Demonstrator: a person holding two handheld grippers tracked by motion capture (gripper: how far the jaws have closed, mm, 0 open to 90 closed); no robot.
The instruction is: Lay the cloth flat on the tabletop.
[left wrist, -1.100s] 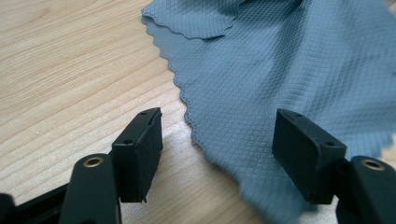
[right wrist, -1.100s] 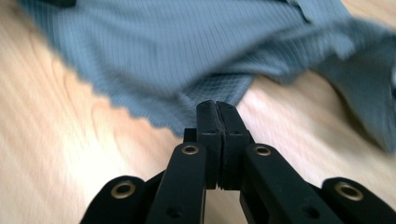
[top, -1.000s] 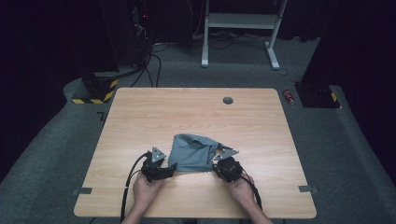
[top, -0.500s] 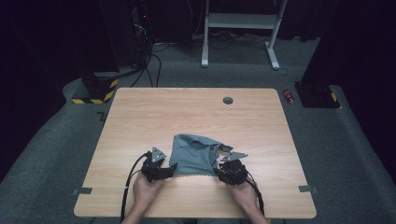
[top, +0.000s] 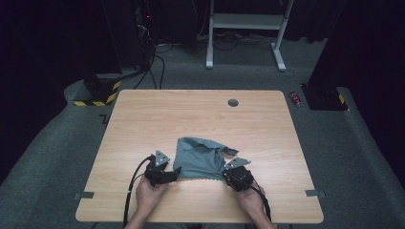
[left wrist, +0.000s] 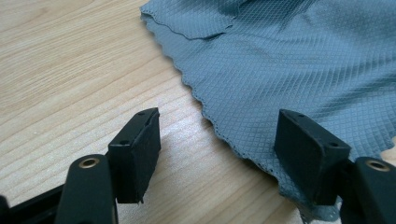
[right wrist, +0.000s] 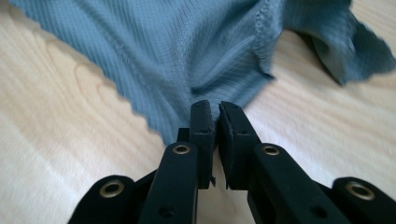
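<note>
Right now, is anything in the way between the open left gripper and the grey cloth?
No. The left gripper stands open at the cloth edge, with bare table between its jaws and nothing blocking it.

In the left gripper view, the grey cloth (left wrist: 299,60) runs off the top and right edges, so its full outline cannot be seen there. One black jaw of the left gripper (left wrist: 224,154) stands on the cloth's near corner and covers it; whether that corner lies flat beneath cannot be told.

In the right gripper view, the cloth's upper part is cut off by the top edge, and its far folds at the right are blurred. The right gripper (right wrist: 215,126) hides the cloth edge between its nearly closed jaws.

In the high view, the small red thing (top: 296,98) on the carpet is too small to identify, and the forearms leave by the bottom edge.
</note>
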